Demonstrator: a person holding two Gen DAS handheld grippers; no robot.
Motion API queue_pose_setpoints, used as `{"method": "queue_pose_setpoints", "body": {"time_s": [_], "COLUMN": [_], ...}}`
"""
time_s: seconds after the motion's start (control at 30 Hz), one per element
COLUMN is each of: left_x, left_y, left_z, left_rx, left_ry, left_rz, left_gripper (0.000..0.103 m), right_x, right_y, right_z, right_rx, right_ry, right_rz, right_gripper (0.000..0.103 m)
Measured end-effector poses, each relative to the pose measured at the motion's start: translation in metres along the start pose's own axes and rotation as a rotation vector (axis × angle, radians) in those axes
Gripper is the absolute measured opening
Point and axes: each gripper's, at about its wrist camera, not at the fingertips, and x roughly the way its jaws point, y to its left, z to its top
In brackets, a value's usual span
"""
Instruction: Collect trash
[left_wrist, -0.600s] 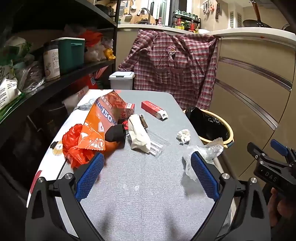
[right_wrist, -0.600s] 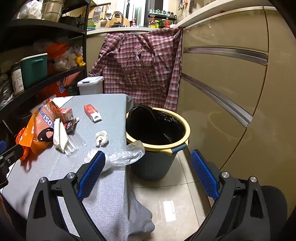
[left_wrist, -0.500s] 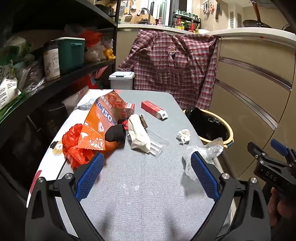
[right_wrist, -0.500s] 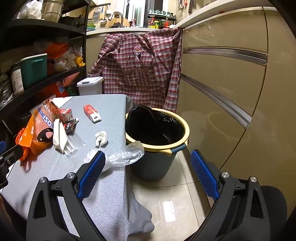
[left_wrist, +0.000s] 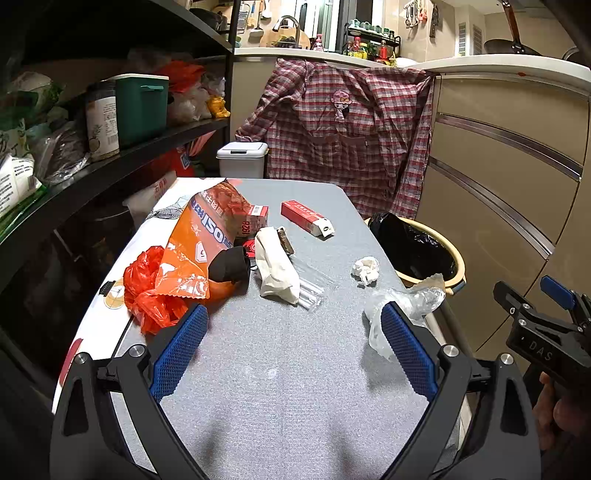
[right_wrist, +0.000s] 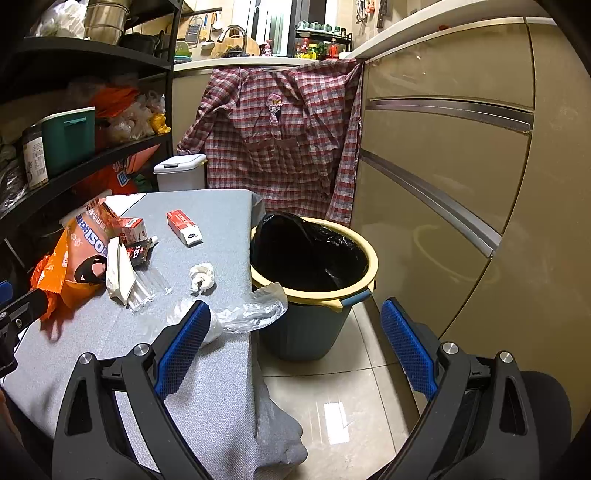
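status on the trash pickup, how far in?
Barely started. Done: nothing visible in the lined bin. In hand: nothing; left tongs and right tongs are both open and empty. Left: orange bags, red box, crumpled tissue and clear plastic on the table.

Left gripper (left_wrist: 291, 343) jaws wide above grey table (left_wrist: 288, 369), crumpled tissue (left_wrist: 366, 269), lined bin (left_wrist: 417, 247) beside
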Motion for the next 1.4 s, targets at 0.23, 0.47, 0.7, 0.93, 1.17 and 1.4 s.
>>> {"method": "queue_pose_setpoints", "body": {"time_s": [0.23,0.47,0.7,0.93,1.17,1.4], "left_x": [0.000,0.000,0.000,0.000,0.001,0.004], "left_y": [-0.004,-0.004,-0.004,-0.009,-0.011,-0.010], "left_z": [-0.002,-0.002,-0.002,-0.003,-0.003,-0.002], "left_rx": [0.001,0.001,0.000,0.002,0.009,-0.008], "left_ry": [-0.002,-0.002,0.000,0.001,0.000,-0.010], "left_rz": [-0.001,-0.002,-0.002,-0.004,-0.004,0.030], "left_gripper": [0.091,0.091,0.091,0.091,0.091,0.088], "right_x": [-0.001,-0.001,-0.001,-0.002,0.000,0.010], "right_y": [0.000,0.000,-0.004,-0.004,0.000,0.022], "right_z": [0.000,0.001,0.002,0.002,0.001,0.004], "right_rx": [-0.002,-0.004,-0.005,0.005,0.041,0.007], "right_ry": [0.000,0.003,0.004,-0.013,-0.039,0.010], "right_rz": [-0.002,-0.003,0.008,0.012,0.052,0.141], "right_gripper": [0.092,0.092,0.092,0.092,0.089,0.078]}}
